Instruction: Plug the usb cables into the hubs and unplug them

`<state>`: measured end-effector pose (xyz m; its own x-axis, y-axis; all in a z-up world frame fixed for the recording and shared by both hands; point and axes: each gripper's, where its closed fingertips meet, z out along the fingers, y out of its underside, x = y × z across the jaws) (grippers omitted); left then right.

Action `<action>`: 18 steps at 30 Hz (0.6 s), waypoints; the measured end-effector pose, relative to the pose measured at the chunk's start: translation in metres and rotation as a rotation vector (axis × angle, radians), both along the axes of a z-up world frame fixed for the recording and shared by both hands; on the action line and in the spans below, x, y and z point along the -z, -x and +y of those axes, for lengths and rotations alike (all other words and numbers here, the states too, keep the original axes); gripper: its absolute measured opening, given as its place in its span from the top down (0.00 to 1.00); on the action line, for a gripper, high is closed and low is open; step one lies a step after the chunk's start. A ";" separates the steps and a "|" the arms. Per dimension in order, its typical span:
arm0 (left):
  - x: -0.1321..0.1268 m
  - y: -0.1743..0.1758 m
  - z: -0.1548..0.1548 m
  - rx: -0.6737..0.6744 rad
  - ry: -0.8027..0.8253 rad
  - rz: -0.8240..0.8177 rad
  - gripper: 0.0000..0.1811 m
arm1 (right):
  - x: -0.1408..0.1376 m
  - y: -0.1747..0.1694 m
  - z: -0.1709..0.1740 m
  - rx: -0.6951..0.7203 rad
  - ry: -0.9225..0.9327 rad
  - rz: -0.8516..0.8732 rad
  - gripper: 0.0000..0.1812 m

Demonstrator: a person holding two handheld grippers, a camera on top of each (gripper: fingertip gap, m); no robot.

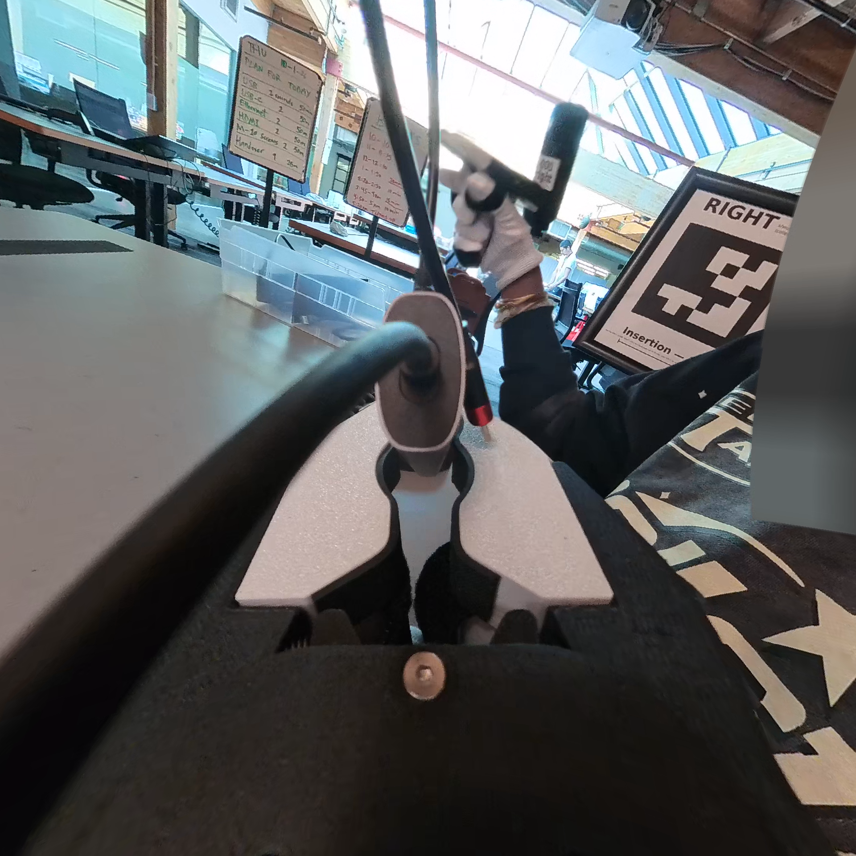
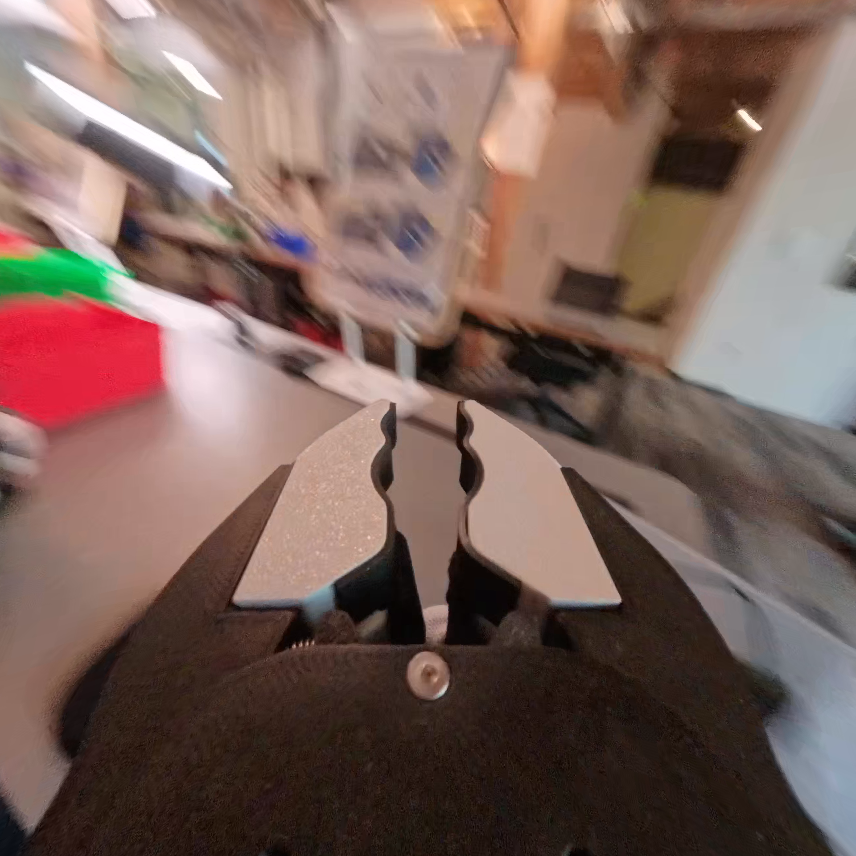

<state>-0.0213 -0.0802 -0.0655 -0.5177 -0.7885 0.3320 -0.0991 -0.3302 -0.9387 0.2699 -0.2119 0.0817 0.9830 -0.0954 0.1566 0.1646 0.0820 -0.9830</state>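
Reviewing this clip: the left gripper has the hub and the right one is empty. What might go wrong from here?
1. The left gripper pinches only the lower end of the hub, so the thick cable leaving its face could lever it out of the grip.
2. The red plug hangs beside the hub, apparently unplugged; the dangling thin cables may snag.
3. The right gripper is open and its view heavily blurred, suggesting fast motion that could miss.
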 end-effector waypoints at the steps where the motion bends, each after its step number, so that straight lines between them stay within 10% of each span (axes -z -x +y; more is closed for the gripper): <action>1: -0.001 0.000 0.000 -0.001 0.001 -0.005 0.91 | -0.016 0.031 0.005 -0.148 -0.088 0.029 0.86; 5: -0.004 0.002 0.000 -0.009 -0.007 -0.033 0.91 | -0.021 0.125 0.041 -0.536 -0.117 0.117 0.80; 9: -0.005 0.004 -0.003 -0.004 -0.023 -0.054 0.91 | 0.045 0.216 0.094 -0.814 0.194 0.146 0.60; 18: 0.003 0.002 -0.019 0.041 -0.128 -0.032 0.91 | 0.121 0.323 0.144 -1.031 0.302 0.254 0.83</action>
<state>-0.0236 -0.0987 -0.0686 -0.5589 -0.8014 0.2129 -0.0798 -0.2035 -0.9758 -0.0534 -0.0680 -0.0390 0.5758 0.7969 -0.1827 -0.0542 -0.1858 -0.9811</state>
